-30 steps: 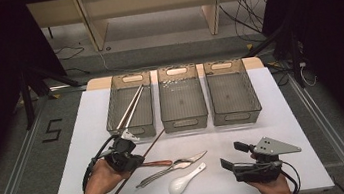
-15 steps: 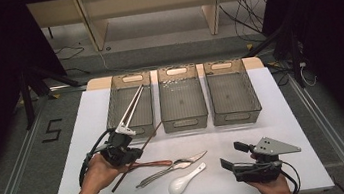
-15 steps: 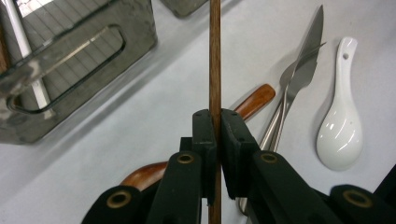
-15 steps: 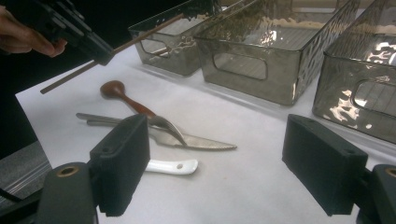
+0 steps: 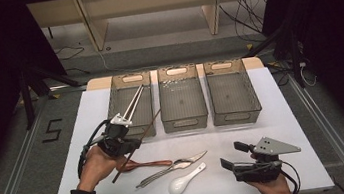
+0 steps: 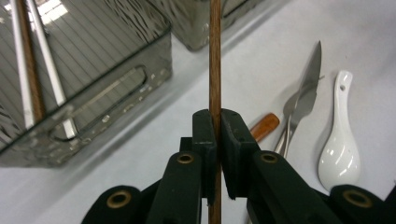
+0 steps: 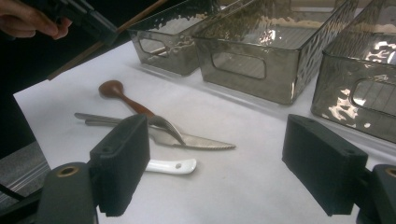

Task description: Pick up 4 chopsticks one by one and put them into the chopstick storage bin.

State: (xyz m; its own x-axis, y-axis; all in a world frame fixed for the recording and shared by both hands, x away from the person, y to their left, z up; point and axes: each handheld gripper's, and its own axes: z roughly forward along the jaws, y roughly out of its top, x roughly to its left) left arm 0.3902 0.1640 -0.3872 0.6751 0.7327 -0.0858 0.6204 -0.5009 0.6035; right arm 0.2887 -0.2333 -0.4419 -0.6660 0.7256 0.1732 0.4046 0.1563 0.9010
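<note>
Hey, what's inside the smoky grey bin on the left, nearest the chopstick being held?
Inside the left smoky grey plastic bin, two long chopsticks lean diagonally. The floor beside them looks bare; the near wall hides the corner behind it.

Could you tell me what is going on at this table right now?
A person is sorting cutlery into three grey bins. The left gripper is shut on a brown chopstick, held near the left bin, which already holds chopsticks. The right gripper rests open at the table's near edge. A wooden spoon, fork, knife and white spoon lie on the table.
</note>
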